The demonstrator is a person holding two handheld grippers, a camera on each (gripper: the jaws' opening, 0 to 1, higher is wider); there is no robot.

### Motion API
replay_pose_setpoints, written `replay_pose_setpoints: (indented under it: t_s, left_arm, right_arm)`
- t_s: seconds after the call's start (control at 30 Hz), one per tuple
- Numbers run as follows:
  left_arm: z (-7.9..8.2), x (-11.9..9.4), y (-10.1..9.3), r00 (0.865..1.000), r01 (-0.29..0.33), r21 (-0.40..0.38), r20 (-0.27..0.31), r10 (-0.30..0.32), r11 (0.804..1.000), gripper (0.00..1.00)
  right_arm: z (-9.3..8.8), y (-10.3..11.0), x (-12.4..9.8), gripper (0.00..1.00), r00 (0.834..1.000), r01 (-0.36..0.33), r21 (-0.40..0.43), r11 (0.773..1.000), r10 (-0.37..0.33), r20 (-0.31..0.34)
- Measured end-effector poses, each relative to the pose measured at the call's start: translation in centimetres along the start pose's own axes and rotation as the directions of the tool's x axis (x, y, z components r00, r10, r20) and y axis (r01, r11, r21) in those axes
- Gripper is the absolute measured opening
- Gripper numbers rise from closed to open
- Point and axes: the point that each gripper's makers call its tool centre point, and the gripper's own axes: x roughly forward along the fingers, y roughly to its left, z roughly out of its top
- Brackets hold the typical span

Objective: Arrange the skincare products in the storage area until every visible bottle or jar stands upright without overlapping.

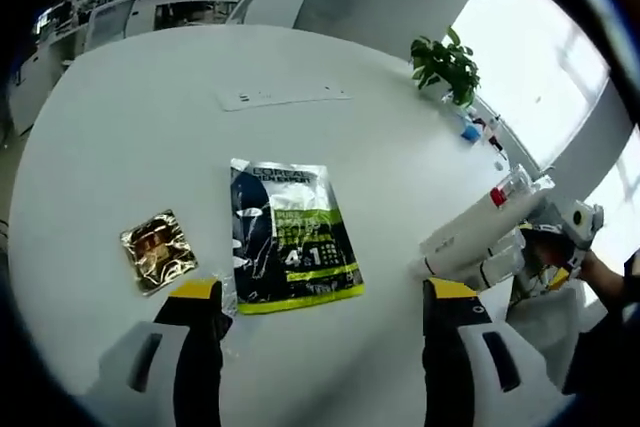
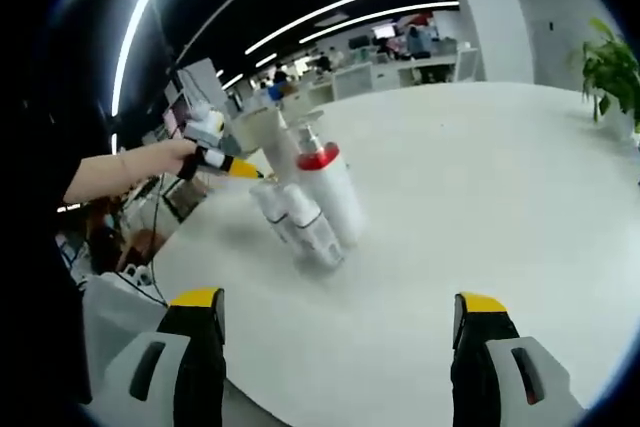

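While a cluster of white bottles (image 2: pixel 305 202) leans together on the table (image 2: pixel 480 177) and packets (image 1: pixel 290 237) lie flat, both claws hang spread and empty, sorting barely begun.

The left gripper (image 1: pixel 325 312) holds its fingers (image 1: pixel 197 332) wide apart at the frame's bottom. The right gripper (image 2: pixel 340 322) is likewise spread. A bare forearm (image 2: pixel 120 169) reaches in from the left.
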Motion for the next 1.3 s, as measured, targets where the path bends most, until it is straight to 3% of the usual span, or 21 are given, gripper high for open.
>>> replay_pose_setpoints:
  t_s: [0.2, 0.53, 0.67, 0.73, 0.93, 1.1, 1.23, 1.3]
  left_arm:
    - [0.5, 1.8, 2.5, 0.999, -0.035, 0.004, -0.034, 0.036, 0.999, 0.71]
    - [0.7, 3.4, 1.2, 0.996, -0.075, 0.061, -0.042, 0.078, 0.995, 0.59]
    - [1.6, 4.4, 2.3, 0.994, -0.107, 0.066, -0.031, 0.109, 0.992, 0.54]
    - [2.7, 5.4, 3.5, 0.993, -0.113, 0.063, -0.029, 0.115, 0.992, 0.51]
    - [2.8, 6.0, 4.1, 0.989, -0.139, 0.085, -0.043, 0.143, 0.987, 0.47]
    - [2.7, 5.8, 4.5, 0.981, -0.184, 0.122, -0.039, 0.190, 0.975, 0.39]
    - [2.5, 5.7, 5.7, 0.962, -0.251, 0.274, -0.040, 0.272, 0.928, 0.34]
    - [2.7, 5.7, 4.9, 0.967, -0.240, 0.258, -0.019, 0.254, 0.936, 0.33]
  right_arm:
    - [-0.4, -0.5, 0.0, 0.98, 1.000, 0.008, 0.006, 1.000, -0.008, -0.011]
    - [-0.7, -0.5, 0.4, 0.98, 1.000, 0.010, 0.025, 1.000, -0.009, -0.021]
    - [-0.8, -0.6, 0.6, 0.98, 1.000, 0.012, 0.028, 1.000, -0.011, -0.027]
    - [-0.8, -0.7, 0.6, 0.98, 1.000, 0.013, 0.030, 0.999, -0.012, -0.027]
    - [-0.8, -1.1, 0.7, 0.98, 0.999, 0.020, 0.035, 0.999, -0.019, -0.027]
    - [-1.1, -1.2, 0.8, 0.98, 0.999, 0.021, 0.040, 0.999, -0.019, -0.031]
    - [-1.2, -1.1, 0.9, 0.97, 0.999, 0.020, 0.043, 0.999, -0.019, -0.034]
    - [-1.2, -1.2, 1.1, 0.97, 0.999, 0.020, 0.042, 0.999, -0.018, -0.034]
